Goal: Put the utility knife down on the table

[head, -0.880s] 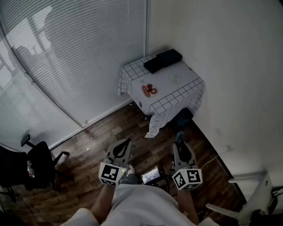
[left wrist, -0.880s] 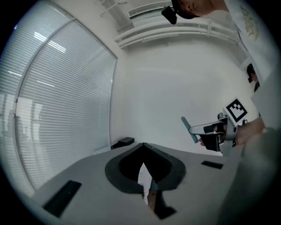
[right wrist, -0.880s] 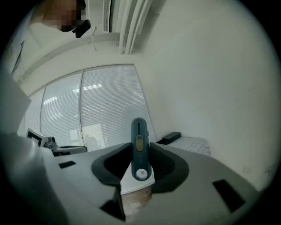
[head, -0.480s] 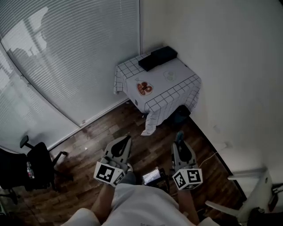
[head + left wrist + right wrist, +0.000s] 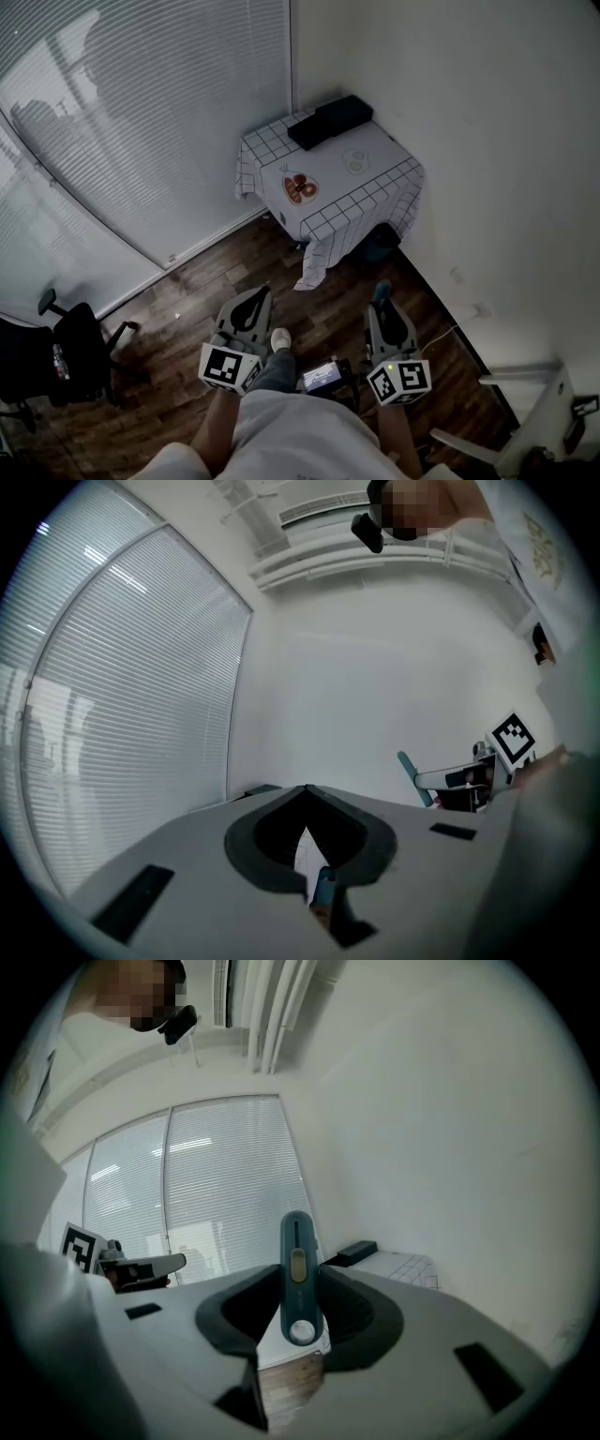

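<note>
Utility knife (image 5: pixel 298 1279): where do we locate it?

We locate it in the right gripper (image 5: pixel 383 307), with the jaws clamped on its teal body. It stands upright between them, yellow slider facing the camera and tip projecting past the jaw ends. It is well apart from the table.

And the left gripper (image 5: pixel 306 797)?

We read its jaws as closed together, tips meeting, nothing gripped. Both grippers point level, side by side above the wooden floor (image 5: pixel 206 281), with our shoe (image 5: pixel 278 339) between them.

What do we note further out?

We note the table (image 5: pixel 380 192) in the room corner, draped in a white checked cloth (image 5: pixel 314 253). A black case (image 5: pixel 329 122) lies at its far edge, and a round item (image 5: pixel 300 187) with red markings sits nearer. Blinds (image 5: pixel 141 112) cover the window at left.
</note>
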`<state>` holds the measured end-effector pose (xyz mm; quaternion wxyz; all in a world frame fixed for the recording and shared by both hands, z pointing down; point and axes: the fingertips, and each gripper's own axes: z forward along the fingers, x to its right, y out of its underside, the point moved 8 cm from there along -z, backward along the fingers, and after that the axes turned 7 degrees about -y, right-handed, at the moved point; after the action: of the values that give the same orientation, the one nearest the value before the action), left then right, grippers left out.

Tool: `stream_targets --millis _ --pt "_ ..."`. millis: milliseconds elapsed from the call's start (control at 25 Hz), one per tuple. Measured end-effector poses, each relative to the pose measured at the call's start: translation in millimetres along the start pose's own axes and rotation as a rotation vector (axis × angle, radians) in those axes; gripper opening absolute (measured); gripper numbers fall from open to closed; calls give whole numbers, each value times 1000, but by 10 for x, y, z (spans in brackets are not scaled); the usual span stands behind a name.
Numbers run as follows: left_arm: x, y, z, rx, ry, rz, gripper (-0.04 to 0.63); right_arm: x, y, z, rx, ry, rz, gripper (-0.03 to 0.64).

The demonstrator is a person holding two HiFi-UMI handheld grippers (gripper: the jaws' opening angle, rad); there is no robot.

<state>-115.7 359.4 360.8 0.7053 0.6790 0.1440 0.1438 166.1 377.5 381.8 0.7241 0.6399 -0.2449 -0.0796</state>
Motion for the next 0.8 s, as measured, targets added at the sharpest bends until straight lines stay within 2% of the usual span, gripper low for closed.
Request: stream_targets --millis 160,800 --pt "-107 54 223 -10 -7 -10 8 96 -19 159 2 8 1 137" --pt "-834 83 1445 -15 65 -22 8 466 -190 1311 4 86 -6 137"
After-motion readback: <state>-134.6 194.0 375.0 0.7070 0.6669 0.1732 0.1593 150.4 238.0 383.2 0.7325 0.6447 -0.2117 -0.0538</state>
